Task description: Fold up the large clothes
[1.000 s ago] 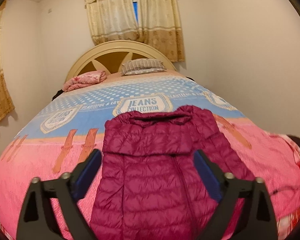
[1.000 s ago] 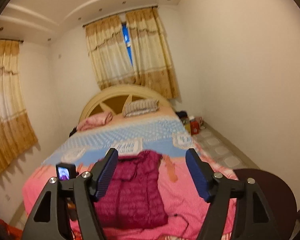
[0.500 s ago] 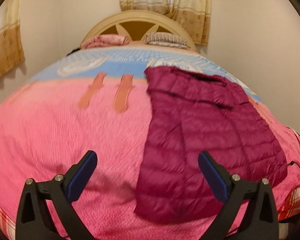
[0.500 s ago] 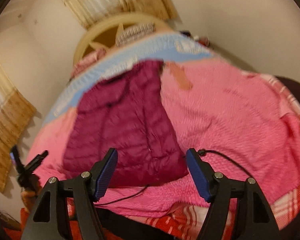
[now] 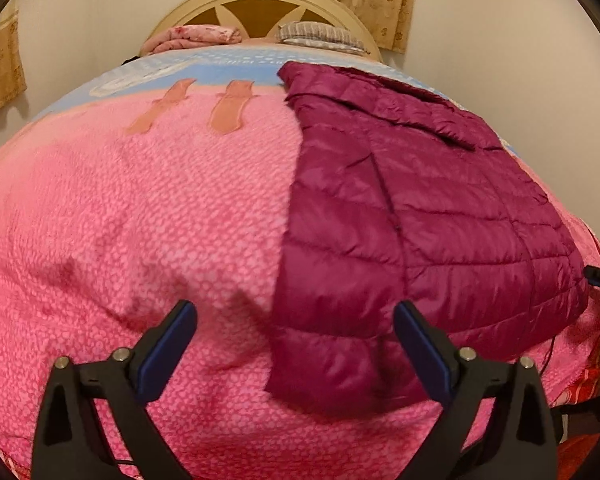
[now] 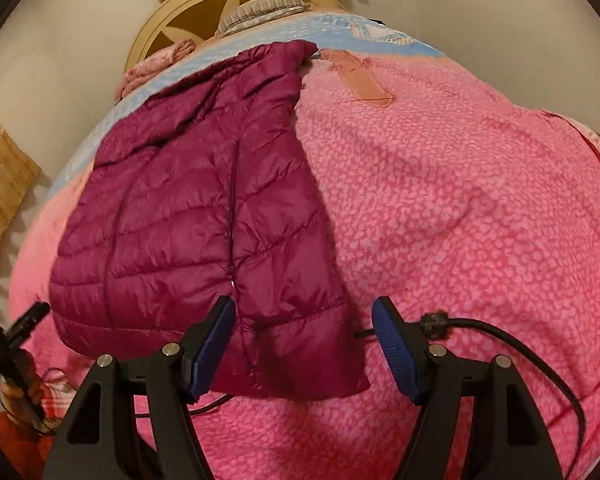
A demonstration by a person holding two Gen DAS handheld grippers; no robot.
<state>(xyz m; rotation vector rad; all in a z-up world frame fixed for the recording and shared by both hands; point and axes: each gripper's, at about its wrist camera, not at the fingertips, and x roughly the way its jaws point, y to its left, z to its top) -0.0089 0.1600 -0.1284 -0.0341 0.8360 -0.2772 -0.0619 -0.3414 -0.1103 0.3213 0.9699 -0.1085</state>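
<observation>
1. The magenta quilted puffer jacket [image 5: 412,216] is lying flat on the pink textured bedspread [image 5: 140,220], front up, its zipper line showing; its long axis is running from the foot edge of the bed toward the cream arched wooden headboard [image 5: 260,4], with the collar end pointing at the headboard and the hem end pointing at the grippers.
2. The collar end is reaching the light blue band of the bedspread, short of the striped pillow [image 5: 320,34] and the folded pink blanket [image 5: 192,38], which are lying just in front of the headboard.
3. The left gripper [image 5: 296,344] is hovering over the foot end with its blue-padded jaws spread wide and holding nothing; the jacket's left hem corner is showing between the jaws, but contact cannot be told.
4. The right gripper [image 6: 304,344] is likewise standing wide apart and holding nothing; the jacket's right hem corner is showing between its jaws.
5. A black cable [image 6: 520,340] is lying on the bedspread just beside the right hem corner, passing the right gripper's outer jaw.
6. On either side of the jacket, a broad stretch of bare pink bedspread is lying between the jacket's long edges and the sides of the bed; the hem is sitting near the foot edge.
</observation>
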